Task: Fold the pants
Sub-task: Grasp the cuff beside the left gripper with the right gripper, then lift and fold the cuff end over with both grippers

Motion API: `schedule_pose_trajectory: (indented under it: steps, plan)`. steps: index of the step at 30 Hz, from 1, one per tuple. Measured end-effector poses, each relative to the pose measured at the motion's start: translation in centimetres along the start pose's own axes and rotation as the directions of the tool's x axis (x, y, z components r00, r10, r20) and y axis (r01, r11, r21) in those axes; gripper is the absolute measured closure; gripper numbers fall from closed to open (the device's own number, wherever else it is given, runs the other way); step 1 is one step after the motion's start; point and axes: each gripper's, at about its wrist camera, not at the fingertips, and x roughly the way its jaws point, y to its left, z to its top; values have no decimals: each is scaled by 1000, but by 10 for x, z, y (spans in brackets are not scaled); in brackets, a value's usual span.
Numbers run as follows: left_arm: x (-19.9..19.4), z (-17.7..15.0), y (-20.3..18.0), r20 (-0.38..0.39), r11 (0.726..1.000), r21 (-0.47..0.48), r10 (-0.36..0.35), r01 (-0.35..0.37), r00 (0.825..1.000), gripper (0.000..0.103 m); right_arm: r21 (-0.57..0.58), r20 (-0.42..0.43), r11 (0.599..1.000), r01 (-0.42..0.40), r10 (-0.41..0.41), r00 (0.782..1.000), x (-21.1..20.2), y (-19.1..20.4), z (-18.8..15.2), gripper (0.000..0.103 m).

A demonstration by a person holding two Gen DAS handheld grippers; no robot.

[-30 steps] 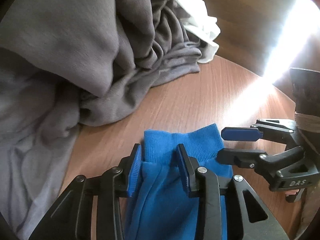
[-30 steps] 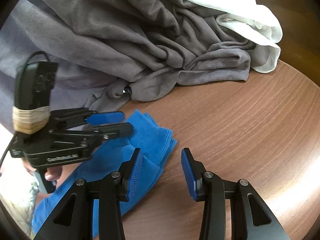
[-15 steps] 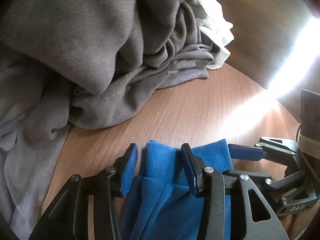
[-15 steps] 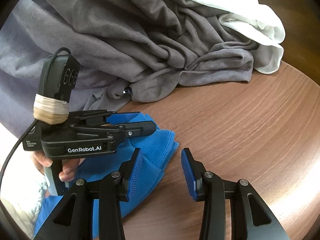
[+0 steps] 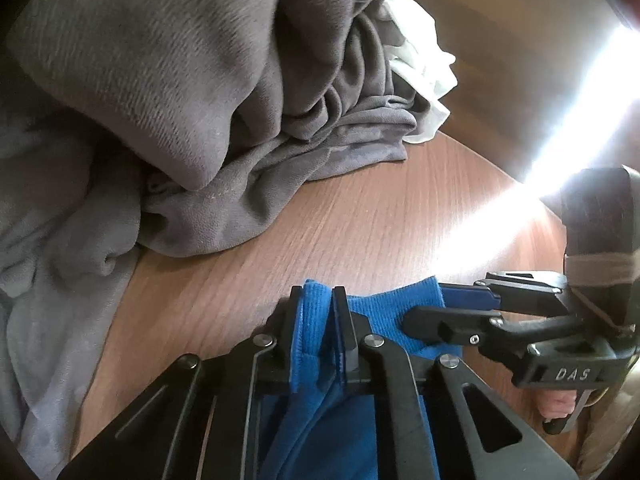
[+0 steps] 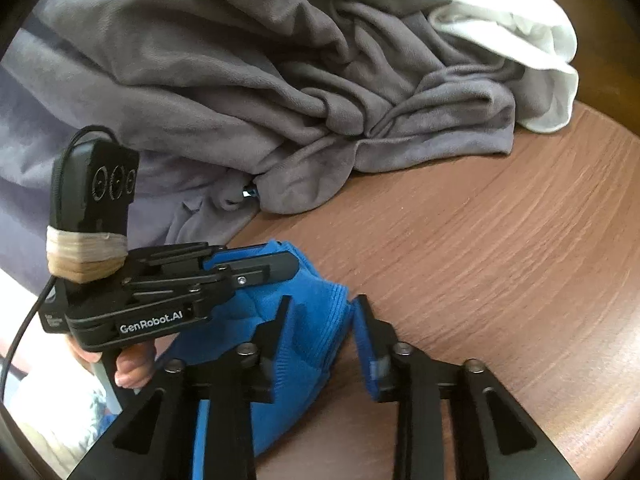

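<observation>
Left tool clamped on blue pants cuff — right tool apart, straddling cuff edge.

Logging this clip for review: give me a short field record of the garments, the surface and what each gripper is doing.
task item: blue pants, ribbed cuff end on the table
left gripper: shut on the cuff
right gripper: open, fingers straddling the cuff edge
other laundry: grey cloth heaped behind; white cloth at its far right
surface: wooden table
</observation>
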Motion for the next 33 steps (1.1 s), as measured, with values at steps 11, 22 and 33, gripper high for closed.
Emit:
schedule_pose_trajectory:
  steps: [11,22,33]
  plan:
    - [-48,4,-22,126,1000,22,10,-13,992,91,-81,78,997,6,0,997,-36,25,3,86]
    - [-134,-13,-37,291,999,19,22,-28,957,91,-229,207,973,19,30,978,-87,90,-1,86]
    - [-212,-63,-41,384,999,37,12,-29,923,92,-326,283,944,52,45,958,-116,165,-35,87]
